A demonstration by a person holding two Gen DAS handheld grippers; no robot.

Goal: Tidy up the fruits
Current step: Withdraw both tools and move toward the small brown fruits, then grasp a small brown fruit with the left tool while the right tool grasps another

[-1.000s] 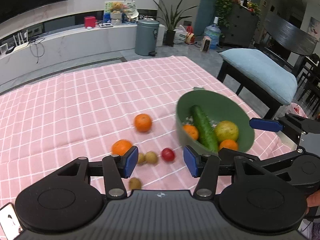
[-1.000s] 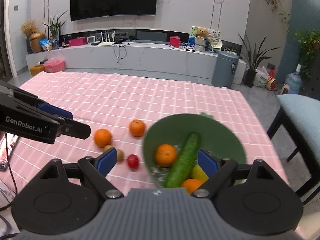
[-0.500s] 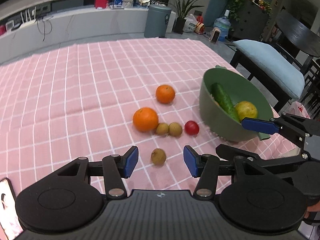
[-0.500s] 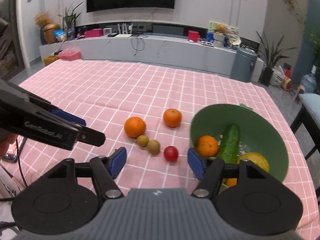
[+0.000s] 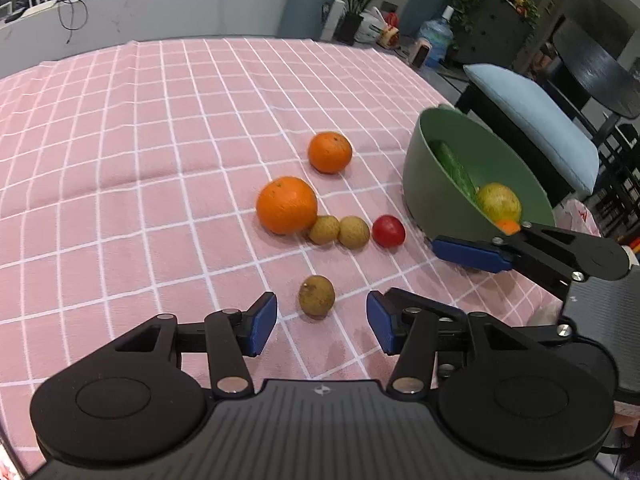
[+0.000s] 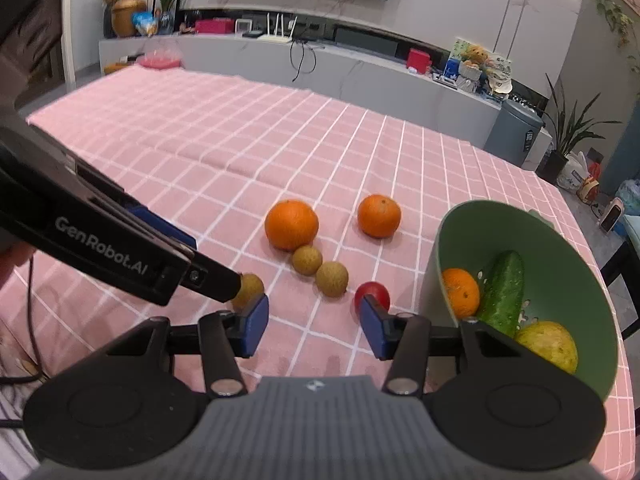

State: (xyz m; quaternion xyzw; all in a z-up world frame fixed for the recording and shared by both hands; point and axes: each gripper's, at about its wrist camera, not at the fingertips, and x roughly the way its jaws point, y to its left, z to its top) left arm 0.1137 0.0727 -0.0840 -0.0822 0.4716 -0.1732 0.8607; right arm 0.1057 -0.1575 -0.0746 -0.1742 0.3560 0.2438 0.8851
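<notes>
A lone brown fruit lies on the pink-clothed counter, just ahead of the left hand-held gripper, whose jaws gape wide to straddle it. The green bowl sits nearby (likely its destination). The right hand-held gripper hovers open, empty, beside the bowl.
</notes>
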